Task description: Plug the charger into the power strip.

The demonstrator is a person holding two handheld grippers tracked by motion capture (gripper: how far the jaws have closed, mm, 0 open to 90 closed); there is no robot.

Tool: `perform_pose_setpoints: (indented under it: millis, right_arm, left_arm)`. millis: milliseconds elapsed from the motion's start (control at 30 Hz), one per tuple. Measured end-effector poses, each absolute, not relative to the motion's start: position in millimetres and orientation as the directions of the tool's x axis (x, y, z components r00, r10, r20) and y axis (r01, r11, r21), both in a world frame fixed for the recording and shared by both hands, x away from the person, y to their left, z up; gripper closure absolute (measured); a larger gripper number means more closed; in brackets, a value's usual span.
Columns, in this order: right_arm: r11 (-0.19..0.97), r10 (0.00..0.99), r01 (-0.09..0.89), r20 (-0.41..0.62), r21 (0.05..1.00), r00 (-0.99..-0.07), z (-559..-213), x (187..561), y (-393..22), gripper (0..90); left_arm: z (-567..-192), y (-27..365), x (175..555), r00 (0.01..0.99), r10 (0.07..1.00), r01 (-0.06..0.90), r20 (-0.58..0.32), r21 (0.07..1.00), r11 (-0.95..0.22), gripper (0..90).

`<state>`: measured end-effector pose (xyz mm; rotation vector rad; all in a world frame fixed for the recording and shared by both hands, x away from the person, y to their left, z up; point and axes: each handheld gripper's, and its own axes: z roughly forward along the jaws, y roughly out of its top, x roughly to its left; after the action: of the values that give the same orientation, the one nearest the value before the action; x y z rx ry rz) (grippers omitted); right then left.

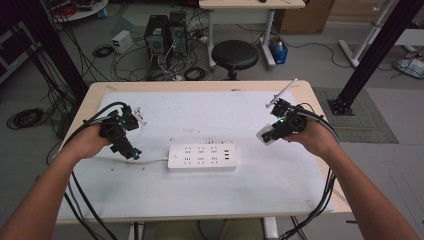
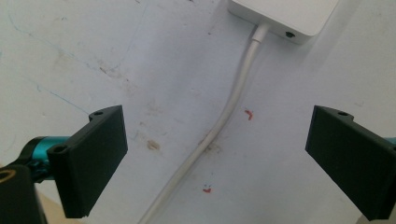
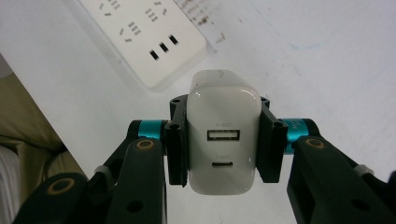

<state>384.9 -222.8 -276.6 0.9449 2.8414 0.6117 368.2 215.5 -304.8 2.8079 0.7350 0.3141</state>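
Note:
A white power strip (image 1: 201, 157) lies flat in the middle of the white mat, its sockets and USB slots facing up (image 3: 144, 35). Its white cable (image 2: 224, 116) runs off its left end toward my left gripper (image 1: 131, 151). That gripper (image 2: 215, 158) hovers just above the mat with its jaws wide apart, one on each side of the cable, touching nothing. My right gripper (image 1: 268, 135) is held above the mat to the right of the strip, shut on a white USB charger (image 3: 223, 135) whose two ports face the camera.
The white mat (image 1: 280, 185) covers most of the wooden table (image 1: 95, 95). A thin white stick (image 1: 281, 93) lies at the back right. Beyond the table's far edge stand a black stool (image 1: 235, 54), computer towers (image 1: 165, 32) and loose cables on the floor.

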Motion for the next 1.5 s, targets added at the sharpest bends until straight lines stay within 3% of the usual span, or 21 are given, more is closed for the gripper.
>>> perform_pose_setpoints:
  millis: [67, 400, 633, 900, 1500]
  right_arm:
    - [0.738, 0.574, 0.542, 0.049, 0.402, -0.817, -274.4, 387.6, -213.2, 61.9]
    - [0.829, 0.451, 0.436, 0.043, 0.351, -0.892, -280.2, 404.7, -153.9, 61.8]
    - [0.881, 0.354, 0.332, -0.005, 0.336, -0.935, -292.0, 412.3, -124.8, 61.9]
    - [0.951, 0.226, 0.208, -0.054, 0.229, -0.973, -316.7, 412.1, -88.9, 61.9]
    - [0.988, 0.105, 0.092, -0.101, 0.124, -0.989, -346.4, 414.5, -56.9, 61.9]
  left_arm:
    - [-306.2, 216.7, 369.3, 0.847, 0.517, 0.471, 0.124, 0.275, -0.838, 5.5]
    - [-314.7, 223.1, 375.2, 0.8, 0.569, 0.505, 0.191, 0.298, -0.81, 5.5]
    - [-317.5, 221.6, 376.7, 0.815, 0.551, 0.49, 0.179, 0.292, -0.821, 5.5]
    - [-328.2, 218.1, 376.2, 0.833, 0.53, 0.475, 0.159, 0.287, -0.832, 5.5]
    - [-335.6, 225.0, 374.4, 0.832, 0.534, 0.474, 0.152, 0.307, -0.825, 5.5]
